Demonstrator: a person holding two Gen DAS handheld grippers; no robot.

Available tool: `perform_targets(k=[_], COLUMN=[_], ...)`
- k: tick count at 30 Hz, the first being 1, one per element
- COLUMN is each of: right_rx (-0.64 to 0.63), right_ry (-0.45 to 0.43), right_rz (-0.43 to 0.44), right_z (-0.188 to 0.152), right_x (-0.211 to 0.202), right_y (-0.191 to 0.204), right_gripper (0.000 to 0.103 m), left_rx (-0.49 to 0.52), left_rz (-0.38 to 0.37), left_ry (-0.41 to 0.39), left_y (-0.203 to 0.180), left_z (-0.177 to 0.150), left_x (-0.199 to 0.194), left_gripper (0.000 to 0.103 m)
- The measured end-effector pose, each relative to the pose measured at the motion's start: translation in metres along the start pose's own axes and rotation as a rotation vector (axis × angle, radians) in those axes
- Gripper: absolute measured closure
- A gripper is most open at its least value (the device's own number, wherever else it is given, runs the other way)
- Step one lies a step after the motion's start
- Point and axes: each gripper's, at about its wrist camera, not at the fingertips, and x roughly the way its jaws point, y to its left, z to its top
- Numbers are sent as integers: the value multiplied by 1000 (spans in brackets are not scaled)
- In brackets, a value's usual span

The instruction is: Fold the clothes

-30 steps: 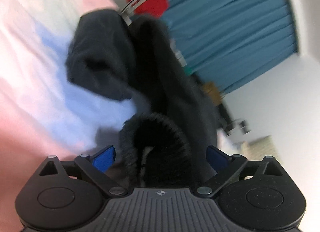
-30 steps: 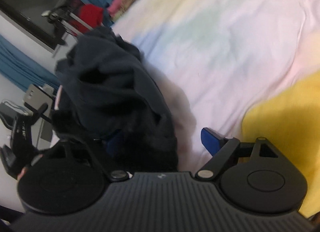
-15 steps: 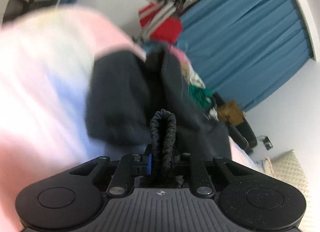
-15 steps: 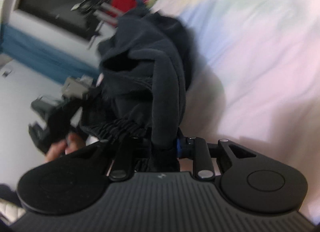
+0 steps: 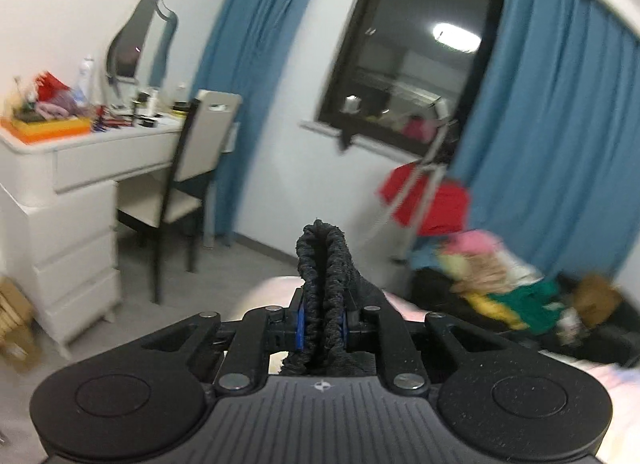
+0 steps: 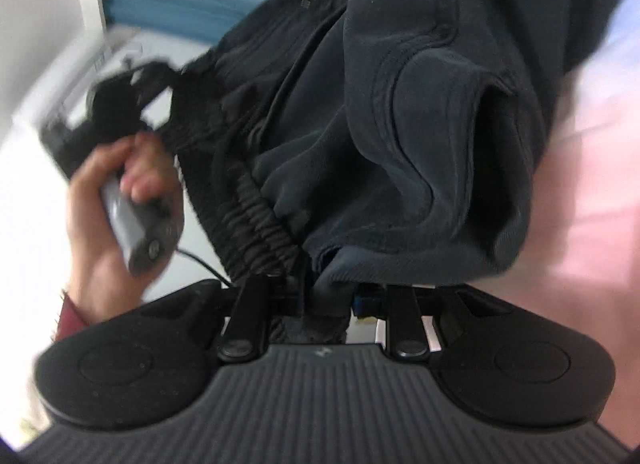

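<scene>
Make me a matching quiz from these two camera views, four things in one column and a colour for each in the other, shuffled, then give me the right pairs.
Things:
1. curtain
2. dresser
3. garment held in both grippers
4. cloth on the rack

Colours:
A. red
B. dark navy
C. white
D. blue

Pairs: 1-D, 2-C, 3-B, 4-A

The left gripper and the right gripper are each clamped on the garment's elastic waistband.
</scene>
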Motion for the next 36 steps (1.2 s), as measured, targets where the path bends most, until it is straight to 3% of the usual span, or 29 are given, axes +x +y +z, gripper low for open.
perform_targets(k=[2, 6, 10, 12, 13, 14, 16, 20, 23, 27, 29, 32, 36], right_rx=[-38, -96, -179, -195, -204, -214, -232, -317, -430, -552, -603, -632, -606], right_ry=[29, 67, 98, 100, 96, 91, 68, 0, -70, -167, -220, -293, -349], right_rz=[-34, -111, -152, -165, -172, -179, -185, -231, -302, -414, -469, -535, -576], right_z=[-2, -6, -10, -9, -8, -8, -5, 1, 11, 30, 39, 44, 50], right_x=[23, 30, 23, 16, 13, 9, -11, -65, -114, -191, -226, -266, -285], right_y=[-1, -6, -2, 3, 6, 9, 14, 33, 53, 67, 71, 60, 29], right_gripper=[79, 78, 74, 64, 46, 32, 25, 25, 25, 25, 9, 4, 4], left_rx=[21, 21, 61, 84, 96, 107, 130, 175, 210, 246, 264, 292, 331], left_rz=[53, 96, 94, 90, 87, 85, 81, 73, 66, 11, -21, -61, -50], left_ry=[3, 48, 47, 44, 42, 40, 36, 29, 24, 48, 62, 83, 115], left_y=[14, 23, -2, -17, -25, -32, -47, -77, -100, -156, -185, -230, -278], left_z=[6, -23, -37, -43, -46, -49, -55, -67, -75, -102, -116, -137, -154], left_x=[11, 45, 38, 32, 29, 26, 20, 8, -1, -1, 0, 7, 54], left_gripper=[85, 78, 66, 44, 28, 21, 21, 19, 13, 11, 11, 11, 11])
